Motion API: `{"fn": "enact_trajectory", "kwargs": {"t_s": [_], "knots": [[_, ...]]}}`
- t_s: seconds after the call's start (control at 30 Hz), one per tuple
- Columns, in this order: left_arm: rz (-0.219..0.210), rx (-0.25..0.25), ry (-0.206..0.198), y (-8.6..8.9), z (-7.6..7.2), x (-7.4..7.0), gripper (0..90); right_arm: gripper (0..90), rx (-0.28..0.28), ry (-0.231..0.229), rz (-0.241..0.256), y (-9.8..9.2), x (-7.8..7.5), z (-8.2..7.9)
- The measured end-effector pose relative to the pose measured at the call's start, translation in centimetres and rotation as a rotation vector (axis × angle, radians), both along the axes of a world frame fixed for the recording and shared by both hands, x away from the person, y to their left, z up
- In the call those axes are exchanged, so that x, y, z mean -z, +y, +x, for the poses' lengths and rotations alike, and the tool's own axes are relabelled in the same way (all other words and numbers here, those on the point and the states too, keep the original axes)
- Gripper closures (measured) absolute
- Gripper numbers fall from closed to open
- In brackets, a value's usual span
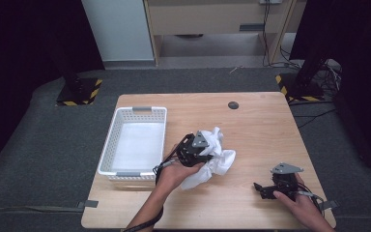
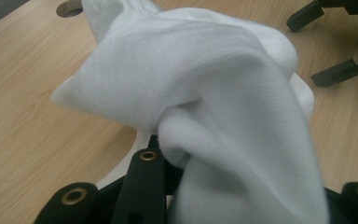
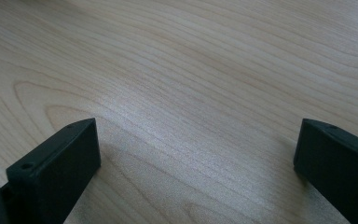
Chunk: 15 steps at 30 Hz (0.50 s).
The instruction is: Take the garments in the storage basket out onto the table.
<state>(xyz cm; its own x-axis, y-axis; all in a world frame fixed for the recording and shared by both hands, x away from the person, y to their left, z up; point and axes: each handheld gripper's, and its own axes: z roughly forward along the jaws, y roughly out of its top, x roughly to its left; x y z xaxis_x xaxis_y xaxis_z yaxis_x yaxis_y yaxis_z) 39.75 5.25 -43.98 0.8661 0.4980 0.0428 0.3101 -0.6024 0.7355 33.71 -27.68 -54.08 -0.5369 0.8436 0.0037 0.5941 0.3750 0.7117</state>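
A crumpled white cloth (image 1: 217,159) is bunched near the middle of the wooden table (image 1: 251,121). My left gripper (image 1: 204,153) is shut on the white cloth, which drapes over its jaws in the left gripper view (image 2: 205,107). My right gripper (image 1: 260,189) rests at the table's front right, open, its jaws wide apart over bare wood in the right gripper view (image 3: 196,154). The right gripper also appears far off at the top right of the left gripper view (image 2: 335,46).
A white perforated basket (image 1: 111,140) stands at the table's left, just left of my left hand. A small dark round cable hole (image 1: 233,105) sits near the far edge. Black stands with striped bases (image 1: 79,92) are on the floor beyond.
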Motion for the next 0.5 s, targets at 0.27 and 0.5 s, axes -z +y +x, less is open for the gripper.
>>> {"fn": "enact_trajectory", "kwargs": {"t_s": [0.27,0.5], "knots": [[-0.010,-0.006,0.012,-0.6,0.2,0.8,72.8,0.5,0.000,0.000,0.000,0.0,0.0,0.0],[-0.020,-0.018,0.019,-1.1,0.4,1.5,72.7,0.5,0.000,0.000,0.001,0.0,0.0,0.0]]}}
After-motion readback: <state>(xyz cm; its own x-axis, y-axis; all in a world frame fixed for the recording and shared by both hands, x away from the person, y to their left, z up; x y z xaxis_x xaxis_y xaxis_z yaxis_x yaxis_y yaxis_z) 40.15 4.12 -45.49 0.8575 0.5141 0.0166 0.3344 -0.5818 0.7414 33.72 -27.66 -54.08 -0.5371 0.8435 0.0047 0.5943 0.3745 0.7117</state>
